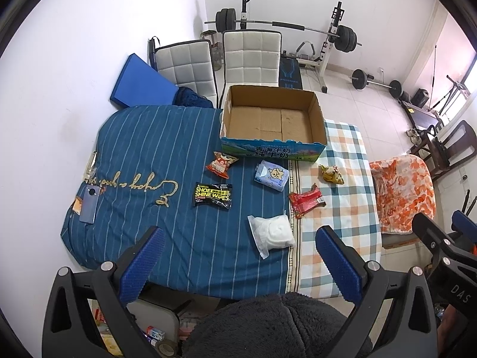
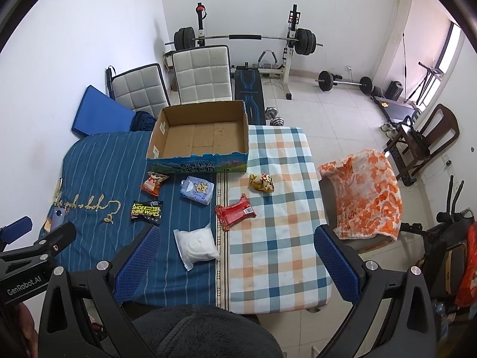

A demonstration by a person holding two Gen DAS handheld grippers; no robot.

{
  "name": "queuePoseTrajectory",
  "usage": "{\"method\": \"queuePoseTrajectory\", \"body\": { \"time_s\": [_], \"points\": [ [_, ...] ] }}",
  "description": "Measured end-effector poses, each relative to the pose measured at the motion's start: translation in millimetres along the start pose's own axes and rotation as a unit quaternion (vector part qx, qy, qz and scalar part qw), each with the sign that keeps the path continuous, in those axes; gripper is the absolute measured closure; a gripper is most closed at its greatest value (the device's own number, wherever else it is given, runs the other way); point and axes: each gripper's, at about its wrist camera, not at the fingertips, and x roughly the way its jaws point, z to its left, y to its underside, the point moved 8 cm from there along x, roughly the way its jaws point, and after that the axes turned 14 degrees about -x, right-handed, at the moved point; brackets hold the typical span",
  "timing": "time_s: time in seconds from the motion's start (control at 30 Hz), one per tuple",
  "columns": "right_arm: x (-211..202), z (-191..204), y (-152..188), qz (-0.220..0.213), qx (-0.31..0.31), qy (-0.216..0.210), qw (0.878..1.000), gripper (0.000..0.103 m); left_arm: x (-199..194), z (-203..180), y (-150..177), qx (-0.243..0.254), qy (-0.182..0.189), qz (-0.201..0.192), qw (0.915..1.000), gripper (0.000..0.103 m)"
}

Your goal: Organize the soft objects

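Nearest the lens: dark fleece clothing [image 1: 268, 322], then left gripper [image 1: 238, 256], jaws spread wide, pinching nothing. Right gripper [image 2: 235, 256] likewise spread and bare. All soft packs loose on the worktop, none in the cardboard box [image 1: 268, 119]: white pouch [image 1: 272, 232] closest, red wrapper [image 1: 305, 200], tissue pack [image 1: 272, 175], black wipes pack [image 1: 213, 196], orange snack bag [image 1: 220, 162], yellow packet [image 1: 331, 174]. Risks, judged: slick plastic sliding out of a shallow pinch; striped quilt [image 1: 149, 155] caught along with a thin pack; puffy snack bag crushed under hard closure; both grippers colliding over the same middle cluster.
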Motion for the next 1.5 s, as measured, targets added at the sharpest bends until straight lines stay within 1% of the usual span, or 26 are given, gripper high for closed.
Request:
{"method": "queuePoseTrajectory", "body": {
  "time_s": [0.1, 0.13, 0.2, 0.33, 0.5, 0.53, 0.6, 0.7, 0.73, 0.77, 0.83, 0.9, 0.97, 1.1, 1.17, 1.27, 1.37, 1.5],
  "points": [
    [16, -4, 2, 0.012, 0.006, 0.000, 1.000, 0.000, 9, 0, 1, -0.003, -0.004, 0.004, 1.0000, 0.000],
    [26, -6, 4, 0.020, 0.009, 0.002, 1.000, 0.000, 18, -1, 2, -0.005, -0.011, 0.014, 0.9998, 0.000],
    [49, -10, 9, 0.035, 0.013, 0.001, 0.999, 0.000, 36, -5, 3, -0.007, -0.010, 0.027, 0.9995, 0.000],
    [101, -21, 20, 0.076, 0.022, 0.001, 0.997, 0.000, 81, -12, 10, -0.003, -0.020, 0.065, 0.9977, 0.000],
    [173, -35, 38, 0.124, 0.021, -0.002, 0.992, 0.000, 147, -19, 23, -0.002, -0.037, 0.119, 0.9923, 0.000],
    [186, -36, 42, 0.135, 0.019, -0.002, 0.991, 0.000, 165, -20, 28, -0.004, -0.044, 0.137, 0.9896, 0.000],
    [220, -38, 50, 0.156, 0.010, -0.007, 0.988, 0.000, 192, -22, 34, -0.010, -0.044, 0.163, 0.9856, 0.000],
    [263, -42, 59, 0.182, 0.000, -0.013, 0.983, 0.000, 239, -25, 49, -0.022, -0.047, 0.211, 0.9762, 0.000],
    [277, -44, 62, 0.193, -0.003, -0.012, 0.981, 0.000, 250, -25, 53, -0.025, -0.049, 0.220, 0.9738, 0.000],
    [288, -44, 66, 0.200, -0.006, -0.013, 0.980, 0.000, 268, -25, 60, -0.029, -0.053, 0.239, 0.9691, 0.000],
    [316, -43, 73, 0.217, -0.018, -0.021, 0.976, 0.000, 293, -26, 70, -0.033, -0.053, 0.263, 0.9628, 0.000],
    [338, -46, 81, 0.233, -0.023, -0.022, 0.972, 0.000, 320, -27, 86, -0.036, -0.063, 0.295, 0.9528, 0.000],
    [358, -47, 89, 0.250, -0.019, -0.035, 0.968, 0.000, 344, -30, 102, -0.039, -0.066, 0.320, 0.9442, 0.000],
    [389, -53, 104, 0.273, -0.018, -0.040, 0.961, 0.000, 380, -34, 126, -0.046, -0.077, 0.354, 0.9309, 0.000],
    [400, -57, 112, 0.285, -0.014, -0.043, 0.957, 0.000, 393, -39, 135, -0.052, -0.069, 0.366, 0.9265, 0.000],
    [412, -60, 119, 0.294, -0.017, -0.042, 0.955, 0.000, 404, -51, 143, -0.058, -0.048, 0.372, 0.9254, 0.000],
    [417, -62, 122, 0.298, -0.016, -0.048, 0.953, 0.000, 410, -63, 146, -0.055, -0.040, 0.366, 0.9283, 0.000],
    [427, -62, 121, 0.299, -0.017, -0.050, 0.953, 0.000, 418, -75, 152, -0.038, -0.054, 0.357, 0.9316, 0.000]
  ]
}}
